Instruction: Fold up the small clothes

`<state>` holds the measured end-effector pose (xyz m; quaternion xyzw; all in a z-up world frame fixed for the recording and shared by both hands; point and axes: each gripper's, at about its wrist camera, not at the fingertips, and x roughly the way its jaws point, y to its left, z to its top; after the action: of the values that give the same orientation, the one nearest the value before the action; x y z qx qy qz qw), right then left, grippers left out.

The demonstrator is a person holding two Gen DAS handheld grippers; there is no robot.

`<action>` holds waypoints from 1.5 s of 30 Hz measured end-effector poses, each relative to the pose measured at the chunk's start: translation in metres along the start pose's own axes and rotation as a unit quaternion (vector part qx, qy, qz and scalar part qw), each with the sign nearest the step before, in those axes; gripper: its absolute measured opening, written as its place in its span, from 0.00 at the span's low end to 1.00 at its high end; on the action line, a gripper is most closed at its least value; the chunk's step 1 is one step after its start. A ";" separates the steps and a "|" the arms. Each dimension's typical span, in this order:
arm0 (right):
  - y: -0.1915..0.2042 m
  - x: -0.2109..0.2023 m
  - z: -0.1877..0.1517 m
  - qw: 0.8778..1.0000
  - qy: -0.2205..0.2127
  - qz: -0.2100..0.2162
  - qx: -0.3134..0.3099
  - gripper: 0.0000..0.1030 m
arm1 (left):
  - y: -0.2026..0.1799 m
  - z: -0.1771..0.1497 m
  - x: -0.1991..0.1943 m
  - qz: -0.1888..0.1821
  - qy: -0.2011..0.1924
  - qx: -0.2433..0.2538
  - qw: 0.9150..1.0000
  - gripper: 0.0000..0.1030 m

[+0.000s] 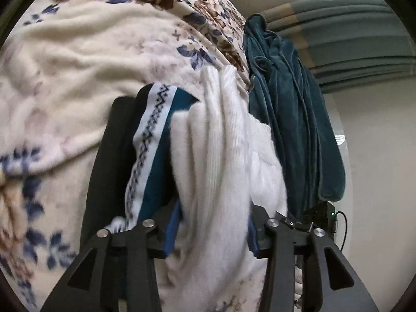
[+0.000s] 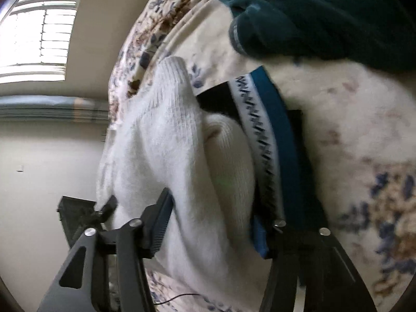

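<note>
A white knit garment lies bunched on a floral blanket. It rests partly over a dark garment with a white patterned band and teal trim. My left gripper straddles the white knit, which fills the gap and touches both blue pads. In the right wrist view the same white knit sits between the jaws of my right gripper, again touching both pads. The patterned band runs along its right side.
A dark teal velvet garment lies heaped at the bed's edge, also seen as the teal garment at the top right. A small black device with a cable sits by the wall. Striped curtains and a bright window stand beyond.
</note>
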<state>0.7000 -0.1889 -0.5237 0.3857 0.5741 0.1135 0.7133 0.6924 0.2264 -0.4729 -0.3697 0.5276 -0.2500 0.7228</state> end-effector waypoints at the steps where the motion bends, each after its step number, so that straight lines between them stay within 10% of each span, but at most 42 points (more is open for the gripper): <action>1: -0.001 -0.006 -0.004 1.000 0.002 -0.002 -0.005 0.57 | 0.000 -0.005 -0.004 0.000 -0.001 0.002 1.000 0.43; 8: -0.035 -0.005 -0.041 0.999 0.040 -0.004 0.008 0.62 | 0.000 -0.046 -0.010 0.022 -0.023 0.055 0.998 0.35; 13: -0.040 -0.019 -0.059 0.999 0.005 0.030 0.013 0.22 | -0.002 -0.058 -0.029 0.000 -0.056 0.035 0.998 0.12; 21: -0.050 -0.036 -0.067 1.000 0.002 -0.025 0.008 0.15 | -0.004 -0.054 -0.018 0.113 -0.027 0.065 0.991 0.16; 26: 0.005 -0.056 -0.078 0.982 -0.044 -0.170 -0.068 0.29 | -0.055 -0.067 -0.027 0.220 -0.056 0.126 0.966 0.23; 30: 0.046 -0.078 -0.104 0.948 -0.100 -0.276 -0.126 0.99 | -0.089 -0.085 -0.035 0.301 -0.080 0.166 0.936 0.62; 32: 0.063 -0.088 -0.118 0.933 -0.120 -0.307 -0.146 1.00 | -0.102 -0.096 -0.037 0.337 -0.082 0.182 0.920 0.95; 36: 0.098 -0.112 -0.146 0.907 -0.148 -0.353 -0.177 1.00 | -0.129 -0.119 -0.050 0.380 -0.090 0.199 0.899 0.95; 45: 0.166 -0.207 -0.221 0.884 -0.199 -0.369 -0.205 1.00 | -0.204 -0.173 -0.116 0.372 -0.125 0.217 0.894 0.95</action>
<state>0.4812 -0.1090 -0.2683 0.0057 0.4852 -0.1222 0.8658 0.4971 0.1434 -0.2724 -0.0087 0.4644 -0.0233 0.8853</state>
